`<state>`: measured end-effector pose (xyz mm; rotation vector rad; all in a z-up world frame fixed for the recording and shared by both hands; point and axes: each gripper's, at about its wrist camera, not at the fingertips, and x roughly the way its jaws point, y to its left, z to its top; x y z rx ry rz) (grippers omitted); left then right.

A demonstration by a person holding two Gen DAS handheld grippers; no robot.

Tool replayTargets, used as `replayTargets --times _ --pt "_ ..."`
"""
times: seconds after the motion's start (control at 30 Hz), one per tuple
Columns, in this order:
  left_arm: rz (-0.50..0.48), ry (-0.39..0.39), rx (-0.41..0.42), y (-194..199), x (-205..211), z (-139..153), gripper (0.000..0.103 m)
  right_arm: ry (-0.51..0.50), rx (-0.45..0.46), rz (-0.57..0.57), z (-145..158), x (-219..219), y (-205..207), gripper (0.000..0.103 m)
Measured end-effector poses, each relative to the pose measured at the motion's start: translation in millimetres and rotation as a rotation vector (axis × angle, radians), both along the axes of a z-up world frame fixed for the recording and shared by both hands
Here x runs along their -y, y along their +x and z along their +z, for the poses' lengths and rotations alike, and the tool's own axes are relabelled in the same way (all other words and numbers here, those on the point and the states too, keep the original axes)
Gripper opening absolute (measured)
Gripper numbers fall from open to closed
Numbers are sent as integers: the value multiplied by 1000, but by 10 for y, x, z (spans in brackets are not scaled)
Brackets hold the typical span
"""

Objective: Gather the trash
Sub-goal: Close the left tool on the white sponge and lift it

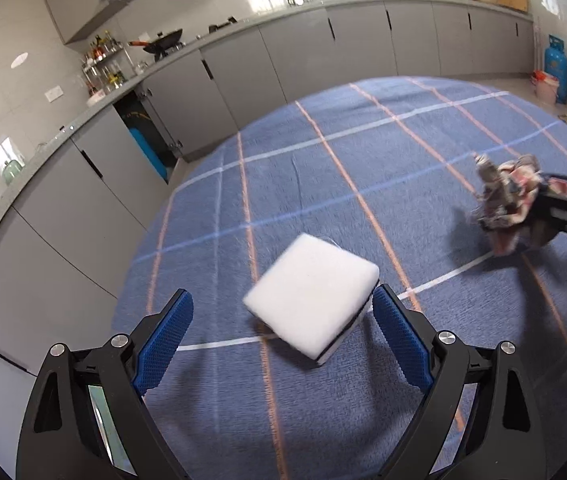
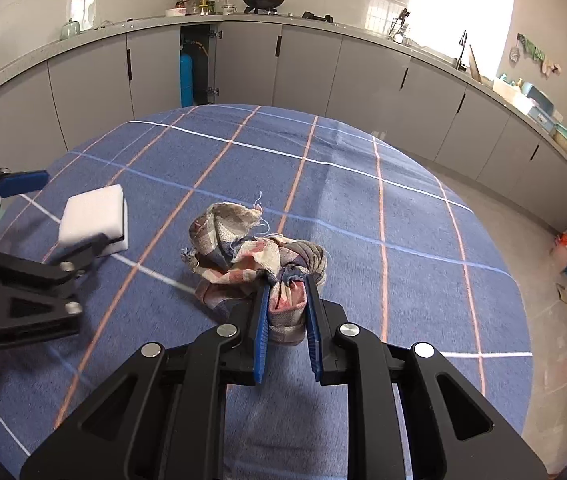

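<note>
A white sponge block [image 1: 310, 298] lies on the round table's blue checked cloth [image 1: 323, 168]. My left gripper [image 1: 283, 312] is open, its blue pads on either side of the block's near end, the right pad close to its edge. The block also shows in the right wrist view [image 2: 93, 218], at the left. My right gripper [image 2: 286, 292] is shut on a crumpled plaid rag [image 2: 243, 256] that rests on the cloth. In the left wrist view the rag [image 1: 507, 196] and right gripper sit at the right edge.
Grey kitchen cabinets [image 1: 243, 76] curve around the table, with one door open onto a blue gas cylinder [image 2: 186, 76]. A wok [image 2: 262, 0] sits on the counter. Another blue cylinder [image 1: 556, 65] and a shelf stand on the floor at the right.
</note>
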<state>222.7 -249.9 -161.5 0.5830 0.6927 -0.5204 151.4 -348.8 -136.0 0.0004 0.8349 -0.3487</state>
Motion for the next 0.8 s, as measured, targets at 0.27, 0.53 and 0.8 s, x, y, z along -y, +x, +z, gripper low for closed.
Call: replayTargets --times 0.27,0.53,0.8 --pt "-35 -10 -83 50 -6 -52 61 12 6 22 -21 -81 7 19" --pt "-32 -28 -70 -39 -100 15 53 14 14 20 22 -163 -64 19" --pt "45 -50 12 -203 -480 204 53 12 26 46 86 -495 -119 19"
